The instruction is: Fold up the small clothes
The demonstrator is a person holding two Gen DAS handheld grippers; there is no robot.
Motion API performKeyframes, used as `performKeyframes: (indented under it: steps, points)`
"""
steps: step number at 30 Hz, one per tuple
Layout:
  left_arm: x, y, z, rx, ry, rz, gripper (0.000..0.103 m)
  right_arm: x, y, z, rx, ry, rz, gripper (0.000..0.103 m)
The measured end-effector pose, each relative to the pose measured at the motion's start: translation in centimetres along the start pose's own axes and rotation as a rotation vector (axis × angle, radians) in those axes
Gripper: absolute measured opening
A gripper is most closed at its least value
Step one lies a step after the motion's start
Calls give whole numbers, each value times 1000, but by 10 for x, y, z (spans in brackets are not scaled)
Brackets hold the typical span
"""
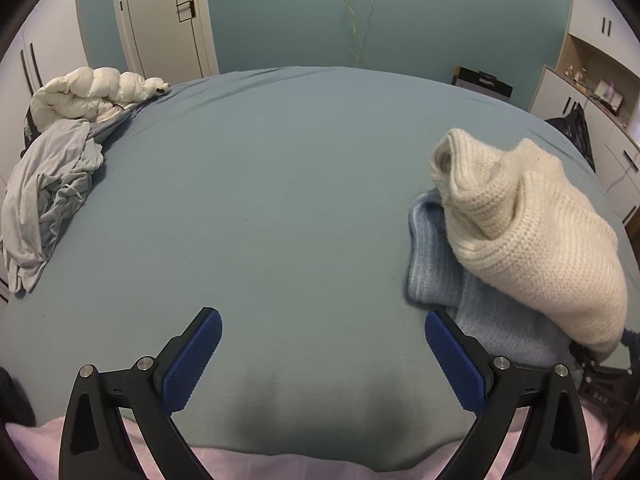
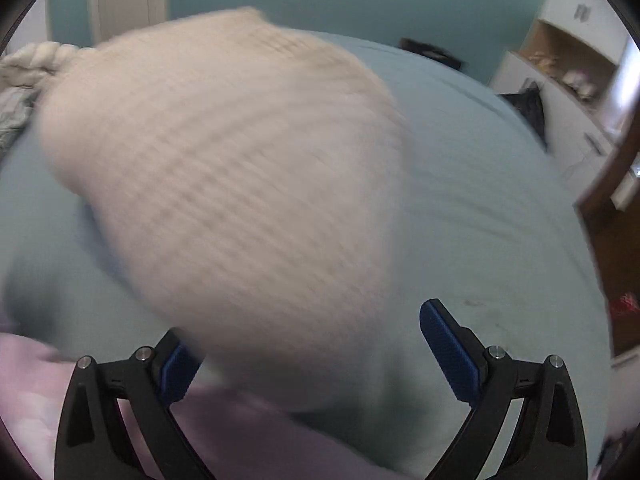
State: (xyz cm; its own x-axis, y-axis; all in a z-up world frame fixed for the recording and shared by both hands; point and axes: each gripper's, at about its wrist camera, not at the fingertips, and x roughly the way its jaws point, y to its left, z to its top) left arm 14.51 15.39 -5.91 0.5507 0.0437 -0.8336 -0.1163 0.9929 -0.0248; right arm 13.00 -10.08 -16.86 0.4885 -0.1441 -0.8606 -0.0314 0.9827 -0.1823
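Step in hand, likely: placing folded cream knit (image 1: 532,236) onto blue knit (image 1: 436,268), right side of bed (image 1: 280,184). Left gripper (image 1: 323,360) released, idle. Right gripper (image 2: 308,356) spread wide, knit blurred, apparently ungripped. Next: fetch from heap (image 1: 48,188).

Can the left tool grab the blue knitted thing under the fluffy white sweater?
Probably yes. The left tool is open and the blue knit lies just off to its right, with its near edge uncovered on the bed. The cream sweater covers only its far side.
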Motion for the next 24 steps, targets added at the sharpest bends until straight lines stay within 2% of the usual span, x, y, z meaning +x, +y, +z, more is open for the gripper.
performKeyframes:
  steps: [2,4,6,9,10,13,14,18,20,22,23,24]
  points:
    - [-1,-1,1,2,-3,-3,103,-10,4,-5,7,-49,-1,92]
    - [-1,-4,2,1,-1,-3,103,-18,14,-13,-5,-111,-69,90]
    - [-3,-7,3,3,0,-15,103,-22,15,-16,24,-135,-104,90]
    - [-13,-20,12,23,-16,-45,103,-25,7,-29,126,-126,-156,90]
    - [-18,-27,17,35,-30,-47,103,-24,10,-30,136,-116,-200,90]
    - [-33,-54,38,87,-63,-57,103,-19,20,-31,126,-92,-258,94]
    - [-37,-63,43,103,-75,-61,103,-21,23,-33,122,-96,-278,101]
    - [-43,-107,59,177,-125,-86,103,-39,21,-39,134,-91,-294,102]
    - [-25,-128,60,216,-90,-68,103,-57,22,-37,113,-158,-295,102]
    - [-2,-143,57,255,-29,-73,103,-69,22,-39,117,-208,-234,102]
    - [19,-153,52,278,28,-59,103,-75,17,-42,142,-222,-210,102]
    - [29,-157,49,285,52,-56,103,-83,9,-45,194,-235,-180,102]
